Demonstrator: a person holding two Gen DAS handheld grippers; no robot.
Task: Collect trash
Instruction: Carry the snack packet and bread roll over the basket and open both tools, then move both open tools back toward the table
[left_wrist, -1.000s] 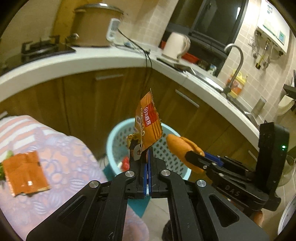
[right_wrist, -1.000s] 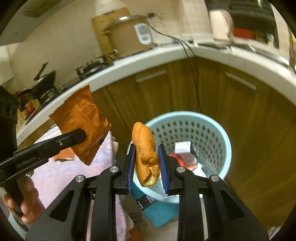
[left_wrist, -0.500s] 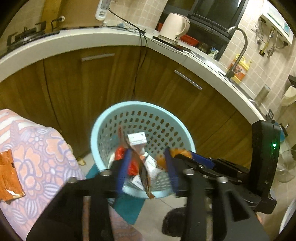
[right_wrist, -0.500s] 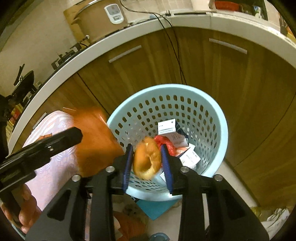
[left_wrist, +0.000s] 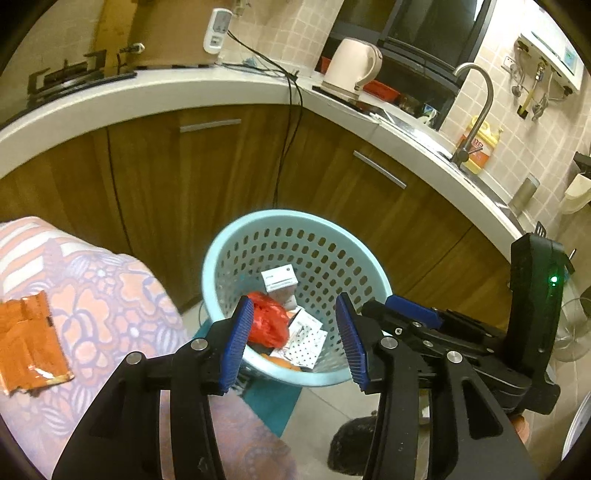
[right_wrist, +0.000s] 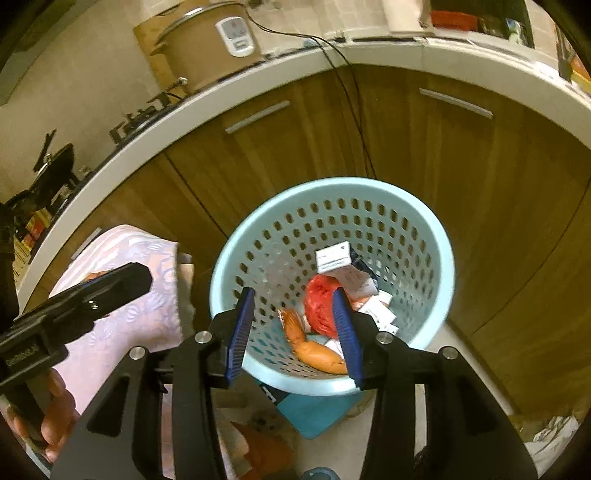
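A light blue perforated basket (left_wrist: 221, 258) (right_wrist: 443, 236) stands on the floor by the wooden cabinets. Inside lie a red bag (left_wrist: 267, 325) (right_wrist: 319, 299), white boxes (left_wrist: 279, 280) (right_wrist: 334, 258) and an orange bread roll (right_wrist: 314, 350). My left gripper (left_wrist: 293, 338) is open and empty above the basket's near rim. My right gripper (right_wrist: 291, 330) is open and empty over the basket; it also shows in the left wrist view (left_wrist: 413, 314). An orange wrapper (left_wrist: 27, 336) lies on the flowered tablecloth (left_wrist: 110, 295) at left.
Curved white countertop (left_wrist: 184, 92) with kettle (left_wrist: 352, 68), faucet (left_wrist: 476, 110) and rice cooker (right_wrist: 210, 40) runs above brown cabinets (right_wrist: 461, 166). A teal mat (right_wrist: 314, 410) lies under the basket. The cloth-covered table (right_wrist: 129, 295) borders the basket's left.
Both grippers tilted down over the basket and opened. The orange wrapper left my left gripper and the bread roll left my right gripper; the roll now lies in the basket.
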